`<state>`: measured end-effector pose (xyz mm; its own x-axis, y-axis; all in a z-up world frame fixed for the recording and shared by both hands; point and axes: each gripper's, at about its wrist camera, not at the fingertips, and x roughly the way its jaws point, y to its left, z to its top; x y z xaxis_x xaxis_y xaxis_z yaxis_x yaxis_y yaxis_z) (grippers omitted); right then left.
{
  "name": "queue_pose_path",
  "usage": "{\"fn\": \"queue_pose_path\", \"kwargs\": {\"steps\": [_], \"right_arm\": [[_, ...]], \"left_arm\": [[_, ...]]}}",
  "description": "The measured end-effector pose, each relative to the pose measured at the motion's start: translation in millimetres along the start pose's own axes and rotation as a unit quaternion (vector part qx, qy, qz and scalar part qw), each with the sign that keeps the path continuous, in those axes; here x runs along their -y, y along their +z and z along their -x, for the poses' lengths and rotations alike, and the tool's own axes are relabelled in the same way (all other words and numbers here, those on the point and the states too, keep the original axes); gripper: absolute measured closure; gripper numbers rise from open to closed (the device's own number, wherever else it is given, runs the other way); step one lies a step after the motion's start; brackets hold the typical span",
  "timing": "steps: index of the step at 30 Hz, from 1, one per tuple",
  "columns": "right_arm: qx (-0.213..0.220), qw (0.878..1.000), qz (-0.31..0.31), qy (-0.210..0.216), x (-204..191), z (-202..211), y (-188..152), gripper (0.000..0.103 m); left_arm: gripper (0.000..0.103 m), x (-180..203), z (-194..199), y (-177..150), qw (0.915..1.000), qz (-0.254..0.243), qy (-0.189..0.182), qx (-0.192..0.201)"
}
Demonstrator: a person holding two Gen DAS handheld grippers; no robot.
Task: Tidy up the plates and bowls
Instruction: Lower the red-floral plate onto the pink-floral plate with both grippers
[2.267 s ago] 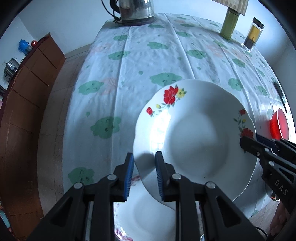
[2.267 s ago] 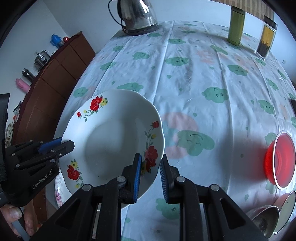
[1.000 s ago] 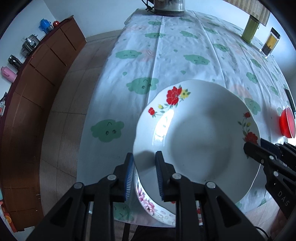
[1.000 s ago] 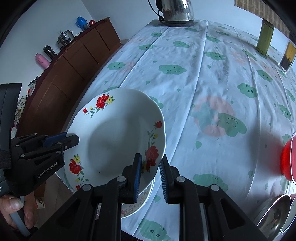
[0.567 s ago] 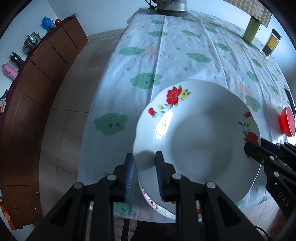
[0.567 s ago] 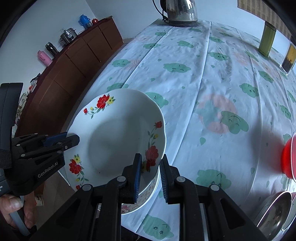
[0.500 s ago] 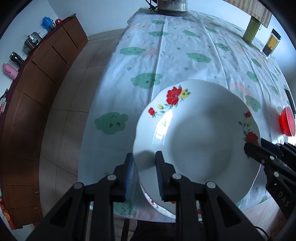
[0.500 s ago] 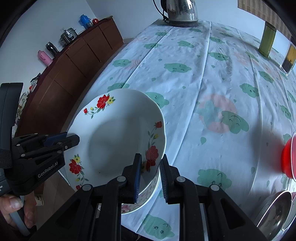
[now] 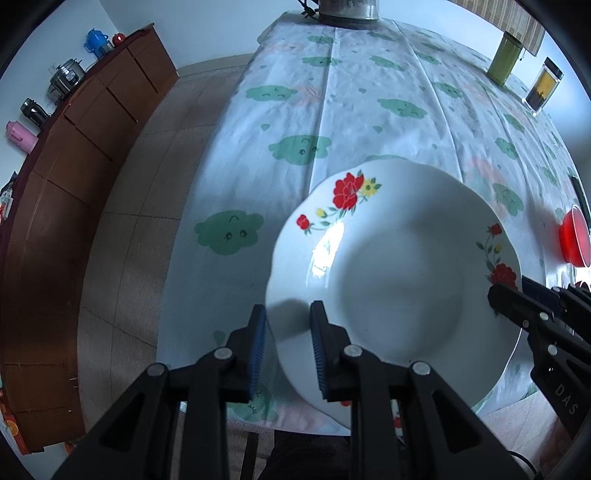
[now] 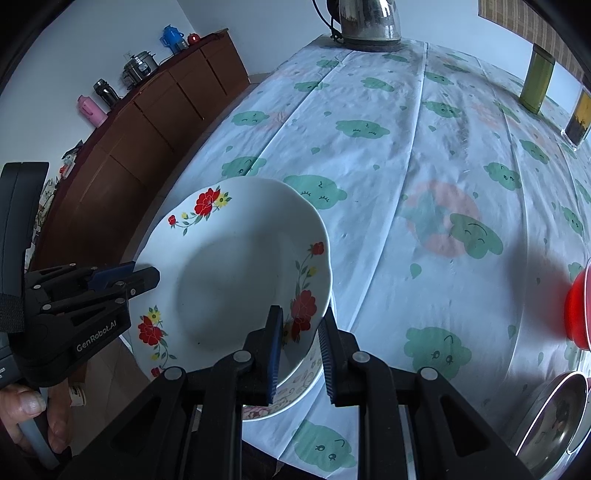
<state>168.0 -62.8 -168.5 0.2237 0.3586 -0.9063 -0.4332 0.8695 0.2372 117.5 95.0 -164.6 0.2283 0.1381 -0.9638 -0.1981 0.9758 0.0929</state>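
Gripping one white flowered plate [image 9: 399,280] between them, the left gripper [image 9: 287,347] and the right gripper [image 10: 300,343] each have their blue-padded fingers [image 9: 258,350] clamped on opposite edges of its rim. The plate hangs tilted just above a second, patterned dish [image 10: 295,387] that peeks out beneath the right fingers, at the near edge of the bench [image 10: 406,155] with its cloud-print cloth. Beyond the fingers stand a steel kettle [image 10: 369,22], a green canister [image 10: 537,81] and a glass jar [image 9: 543,86]. To the right of the right fingers lie a red bowl [image 10: 578,306] and a steel bowl [image 10: 554,417]. A hand [image 10: 33,417] grips the left handle.
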Motion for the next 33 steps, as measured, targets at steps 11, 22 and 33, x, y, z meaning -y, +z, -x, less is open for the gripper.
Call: {"fn": "queue_pose_path", "kwargs": {"steps": [11, 22, 33], "right_arm": [[-0.007, 1.000, 0.009, 0.001, -6.8, -3.3, -7.8, 0.082], [-0.018, 1.000, 0.011, 0.001, -6.8, -11.0, -13.1, 0.082], [-0.024, 1.000, 0.006, 0.001, -3.7, -16.5, -19.9, 0.082]], "left_arm": [[0.082, -2.7, -6.8, -9.1, 0.9999, -0.001, 0.004, -0.010], [0.082, -1.2, -13.5, -15.2, 0.9998, -0.006, 0.007, -0.018], [0.082, 3.2, -18.0, -19.8, 0.9996, -0.013, 0.009, -0.024]]}}
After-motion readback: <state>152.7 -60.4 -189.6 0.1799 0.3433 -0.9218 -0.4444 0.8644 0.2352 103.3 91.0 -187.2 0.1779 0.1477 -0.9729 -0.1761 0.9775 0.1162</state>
